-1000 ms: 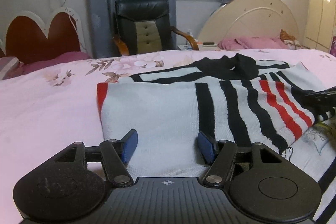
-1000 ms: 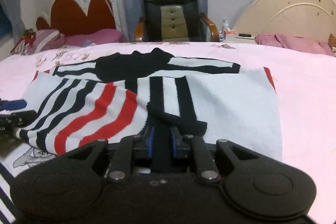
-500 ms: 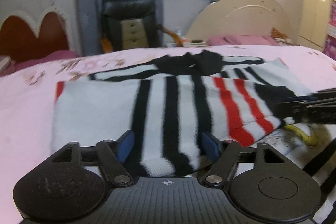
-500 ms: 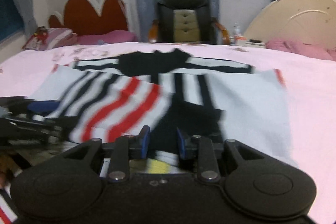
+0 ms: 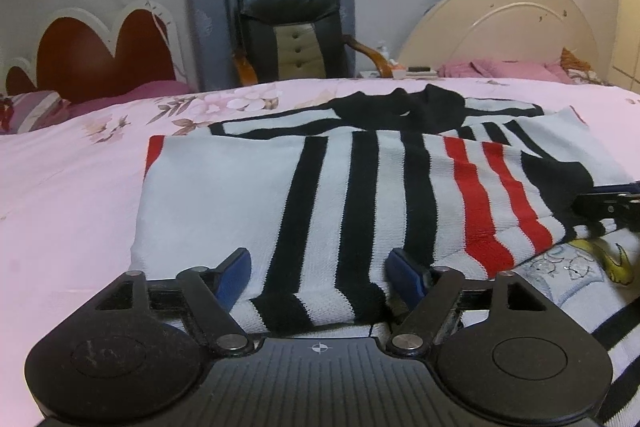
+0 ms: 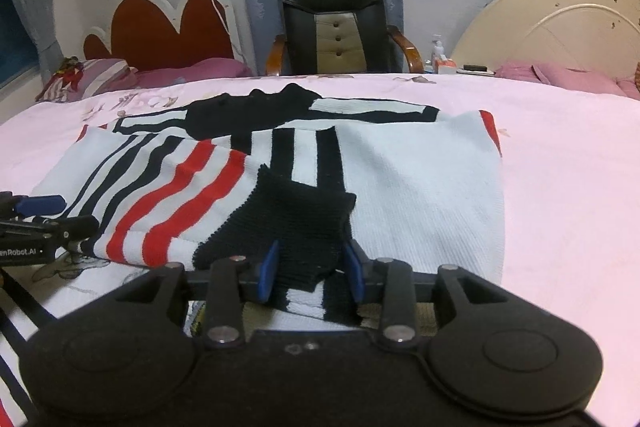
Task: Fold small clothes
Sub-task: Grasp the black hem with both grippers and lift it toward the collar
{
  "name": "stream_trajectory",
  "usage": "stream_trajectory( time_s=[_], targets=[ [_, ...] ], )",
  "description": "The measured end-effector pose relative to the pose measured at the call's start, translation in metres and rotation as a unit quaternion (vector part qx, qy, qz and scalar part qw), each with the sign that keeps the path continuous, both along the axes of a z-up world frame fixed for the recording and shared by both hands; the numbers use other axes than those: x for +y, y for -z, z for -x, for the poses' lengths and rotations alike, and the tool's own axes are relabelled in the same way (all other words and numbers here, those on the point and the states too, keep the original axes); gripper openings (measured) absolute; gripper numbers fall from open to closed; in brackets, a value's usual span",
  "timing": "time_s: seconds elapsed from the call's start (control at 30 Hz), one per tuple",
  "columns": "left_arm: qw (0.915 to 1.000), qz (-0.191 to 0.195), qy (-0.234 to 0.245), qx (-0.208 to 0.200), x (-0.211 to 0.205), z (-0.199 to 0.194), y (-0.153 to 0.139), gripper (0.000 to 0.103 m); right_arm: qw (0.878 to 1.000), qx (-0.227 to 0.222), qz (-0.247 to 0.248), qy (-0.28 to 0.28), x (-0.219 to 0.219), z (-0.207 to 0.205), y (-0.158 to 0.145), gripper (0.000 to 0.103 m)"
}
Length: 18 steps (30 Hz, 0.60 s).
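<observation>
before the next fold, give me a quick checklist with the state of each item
1. Left gripper clear of sweater: ok, jaws opening, pads off the cloth.
2. Right gripper let go of cuff: ok, jaws opening, gaps at both pads.
3. Sleeve laid across the body: ok.
4. Sweater flat on bed: ok.
5. Other sleeve folded in: cannot tell.

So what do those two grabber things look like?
Both are black plastic. The left gripper and the right gripper each have two blue pads on thin black arms pinned with shiny silver bolts, two big round black discs at the sides and a ribbed black body. The left one has white lettering on its side. No hands or sleeves show.
</observation>
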<state>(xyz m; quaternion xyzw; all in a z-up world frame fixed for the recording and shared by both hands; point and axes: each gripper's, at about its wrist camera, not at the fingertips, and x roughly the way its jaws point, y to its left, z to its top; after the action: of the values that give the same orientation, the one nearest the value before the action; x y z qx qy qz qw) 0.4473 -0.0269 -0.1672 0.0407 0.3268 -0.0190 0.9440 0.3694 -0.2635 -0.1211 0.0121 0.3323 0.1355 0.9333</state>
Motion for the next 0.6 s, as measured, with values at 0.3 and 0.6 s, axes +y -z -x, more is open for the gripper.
stream_trajectory(
  time_s=[0.3,0.6],
  targets=[
    [0.9996,0.007,-0.002,0.027,0.006,-0.006,-0.007,0.082,1.000,0.013,0.017,-0.015,0.002,-0.006,-0.004,0.038],
    [0.9997,0.007,-0.025,0.000,0.064,0.125,-0.028,0.082,0.994,0.022,-0.103,-0.003,-0.062,0.073,-0.036,0.053]
  ],
)
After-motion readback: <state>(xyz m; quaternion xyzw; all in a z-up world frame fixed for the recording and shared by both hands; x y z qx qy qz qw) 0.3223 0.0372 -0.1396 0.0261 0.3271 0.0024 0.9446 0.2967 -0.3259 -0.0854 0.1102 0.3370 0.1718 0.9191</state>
